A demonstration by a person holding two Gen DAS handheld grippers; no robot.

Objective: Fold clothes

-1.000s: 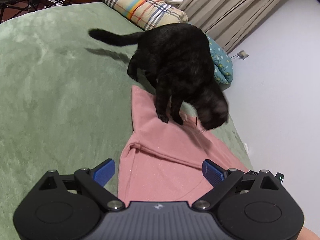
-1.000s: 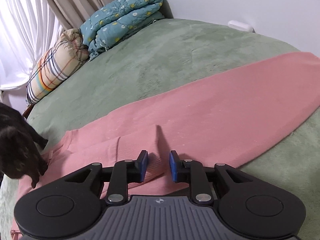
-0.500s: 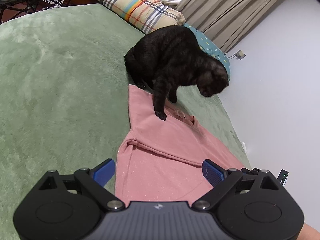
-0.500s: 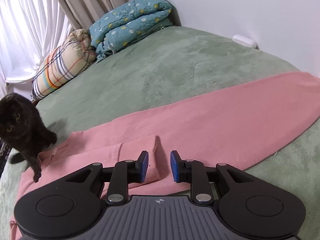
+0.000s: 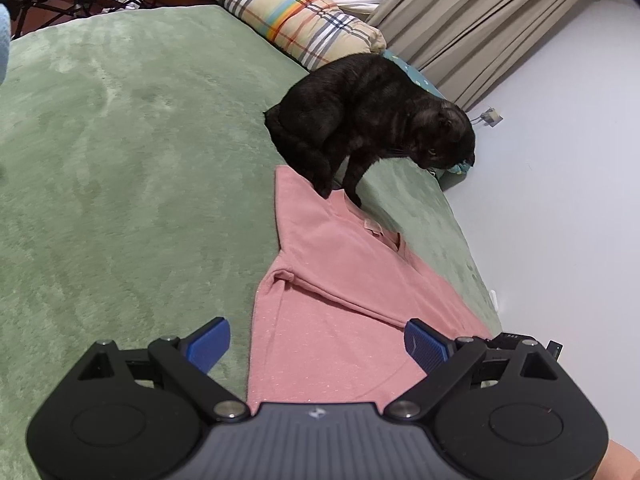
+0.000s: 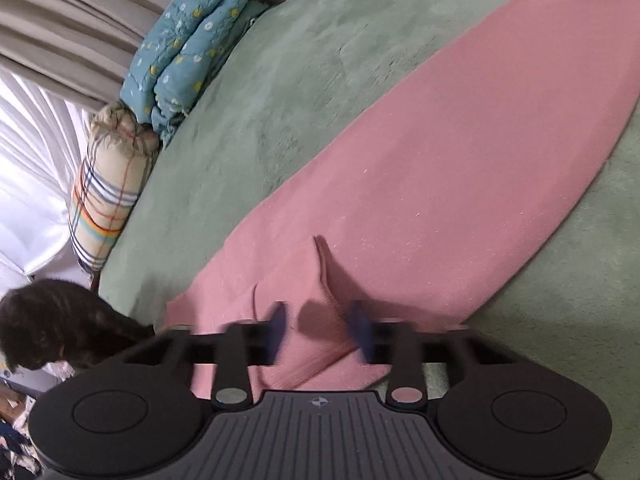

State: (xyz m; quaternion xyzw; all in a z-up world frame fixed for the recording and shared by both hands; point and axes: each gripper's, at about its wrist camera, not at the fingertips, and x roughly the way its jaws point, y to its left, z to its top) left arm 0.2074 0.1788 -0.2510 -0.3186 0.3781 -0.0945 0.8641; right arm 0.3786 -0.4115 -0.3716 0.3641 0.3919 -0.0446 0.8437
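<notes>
Right wrist: claw (image 6: 320,330) newly narrowed around cuff (image 6: 316,344)

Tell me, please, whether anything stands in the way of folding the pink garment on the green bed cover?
Yes: a black cat stands at the far end of the pink knit garment, front paws on its collar edge. Nothing blocks the right gripper, which has just been closing around a raised cuff; the left gripper hangs open above it.

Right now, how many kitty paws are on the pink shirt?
2. Both front paws of the cat stand on the pink shirt at its far end, near the collar. Its back paws are hidden under its body.
</notes>
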